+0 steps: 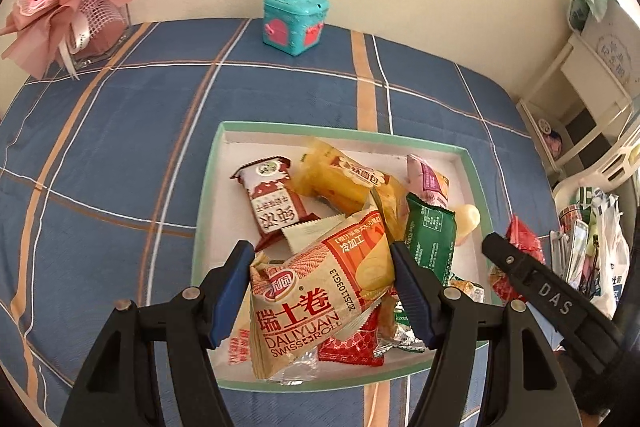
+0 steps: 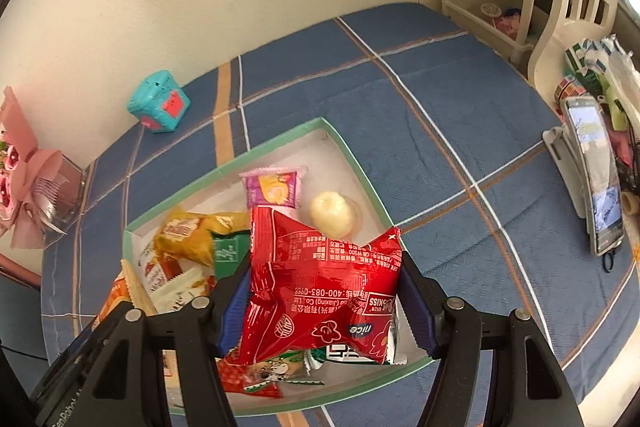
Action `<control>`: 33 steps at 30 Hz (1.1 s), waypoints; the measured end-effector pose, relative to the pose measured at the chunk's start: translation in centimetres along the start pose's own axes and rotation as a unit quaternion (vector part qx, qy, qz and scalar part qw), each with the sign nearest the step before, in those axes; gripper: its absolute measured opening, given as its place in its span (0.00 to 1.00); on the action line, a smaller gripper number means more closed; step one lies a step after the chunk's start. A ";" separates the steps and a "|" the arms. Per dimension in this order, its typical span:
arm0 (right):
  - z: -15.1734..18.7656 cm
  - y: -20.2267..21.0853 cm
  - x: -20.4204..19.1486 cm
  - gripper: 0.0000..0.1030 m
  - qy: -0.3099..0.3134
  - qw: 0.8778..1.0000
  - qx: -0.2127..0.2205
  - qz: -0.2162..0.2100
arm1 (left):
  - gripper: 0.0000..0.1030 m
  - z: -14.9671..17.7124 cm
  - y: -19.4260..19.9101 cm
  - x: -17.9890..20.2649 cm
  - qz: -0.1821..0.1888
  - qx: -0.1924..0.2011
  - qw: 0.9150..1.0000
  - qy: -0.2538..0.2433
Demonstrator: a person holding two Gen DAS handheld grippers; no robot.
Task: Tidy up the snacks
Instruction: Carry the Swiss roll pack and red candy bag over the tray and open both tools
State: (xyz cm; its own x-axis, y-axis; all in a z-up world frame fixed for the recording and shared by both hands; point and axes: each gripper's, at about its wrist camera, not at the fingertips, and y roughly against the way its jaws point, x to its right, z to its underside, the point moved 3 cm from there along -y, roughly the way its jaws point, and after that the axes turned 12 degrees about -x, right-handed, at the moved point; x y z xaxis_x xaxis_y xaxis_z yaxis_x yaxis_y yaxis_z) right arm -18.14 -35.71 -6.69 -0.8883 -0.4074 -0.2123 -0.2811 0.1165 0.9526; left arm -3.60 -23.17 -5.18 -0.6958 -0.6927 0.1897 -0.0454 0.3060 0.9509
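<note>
Left gripper (image 1: pixel 322 291) clamped on Swiss roll packet (image 1: pixel 316 303) — held over green-rimmed box (image 1: pixel 208 179), long axis crosswise between pads. Right gripper (image 2: pixel 326 301) clamped on red snack packet (image 2: pixel 320 287) — above box's near corner, other snacks directly beneath.

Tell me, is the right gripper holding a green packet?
No, the right gripper is clamped on a red packet above the tray.
</note>
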 end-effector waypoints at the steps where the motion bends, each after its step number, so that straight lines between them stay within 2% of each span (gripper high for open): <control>1: 0.0 -0.3 0.0 0.68 0.000 1.000 -0.003 -0.002 | 0.68 0.0 -0.2 0.1 -0.001 -0.001 1.000 -0.001; 12: 0.4 -2.9 -1.3 0.68 0.017 1.000 -0.023 0.000 | 0.68 -0.5 -1.3 0.3 -0.005 -0.009 1.000 -0.001; 23: 0.7 -3.1 -3.1 0.68 0.040 0.999 -0.022 0.000 | 0.69 -0.9 -1.1 -0.6 -0.002 -0.004 1.000 0.011; 33: 0.5 -3.4 -2.9 0.69 0.039 0.999 -0.027 -0.008 | 0.69 -1.2 -1.5 -1.1 0.037 -0.015 0.999 0.029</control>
State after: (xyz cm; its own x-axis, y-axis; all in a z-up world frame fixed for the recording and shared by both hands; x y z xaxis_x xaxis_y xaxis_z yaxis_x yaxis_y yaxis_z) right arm -14.82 -34.43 -9.39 -0.8524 -0.4782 -0.2114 -0.2724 0.0611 0.9602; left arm -1.93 -23.66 -6.52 -0.6530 -0.7064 0.2729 0.0261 0.3392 0.9404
